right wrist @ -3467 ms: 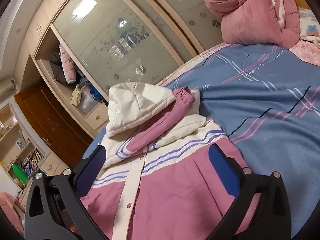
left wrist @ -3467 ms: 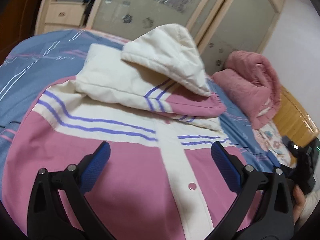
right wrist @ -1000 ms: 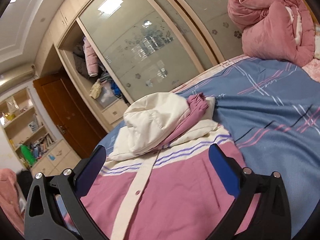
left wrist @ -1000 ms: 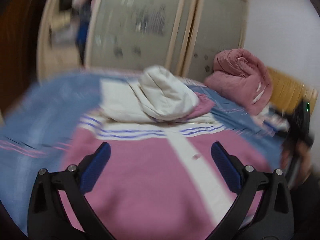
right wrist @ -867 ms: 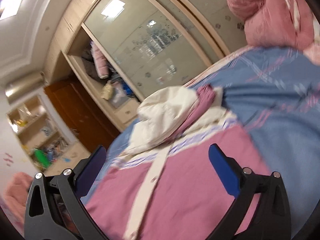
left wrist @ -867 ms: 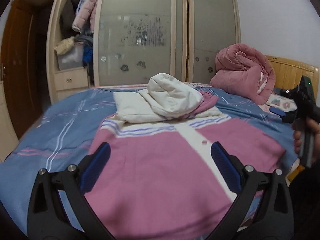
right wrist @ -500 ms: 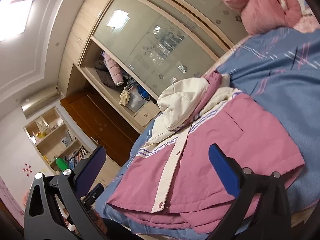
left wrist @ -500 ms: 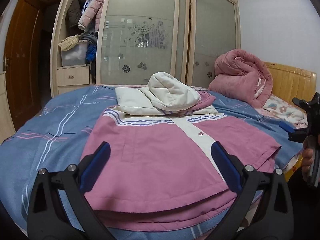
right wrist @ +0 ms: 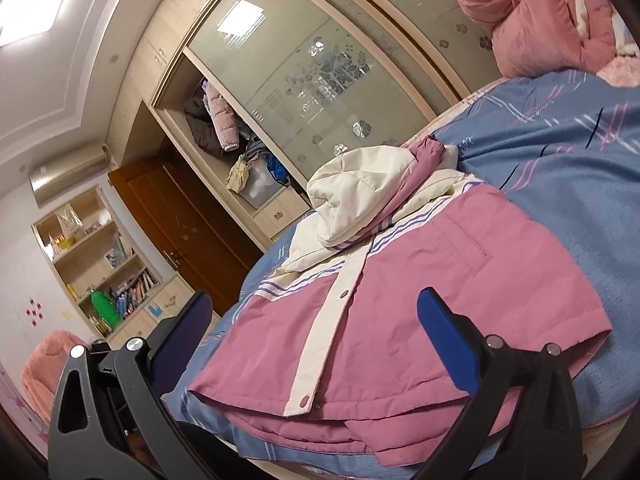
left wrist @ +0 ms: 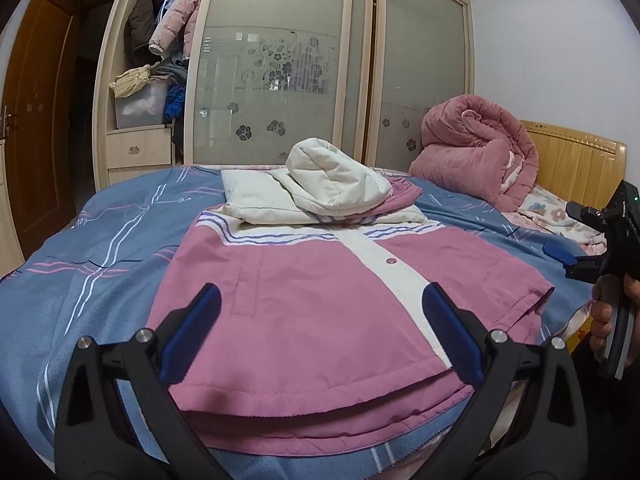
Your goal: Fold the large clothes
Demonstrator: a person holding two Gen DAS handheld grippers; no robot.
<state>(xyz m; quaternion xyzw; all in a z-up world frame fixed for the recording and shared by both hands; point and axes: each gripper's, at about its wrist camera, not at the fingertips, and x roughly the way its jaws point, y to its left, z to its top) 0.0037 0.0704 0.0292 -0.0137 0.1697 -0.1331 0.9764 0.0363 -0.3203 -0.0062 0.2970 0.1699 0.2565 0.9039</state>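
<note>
Left wrist view: the left gripper [left wrist: 318,330] hangs over the jacket's [left wrist: 320,300] hem, fingers spread wide, holding nothing. The pink-and-cream jacket lies flat on the bed [left wrist: 100,248] — sleeves and hood [left wrist: 336,182] folded over its chest. The right gripper [right wrist: 310,330] is likewise agape and empty, near the hem corner. A quilt [left wrist: 476,148] sits by the headboard.
</note>
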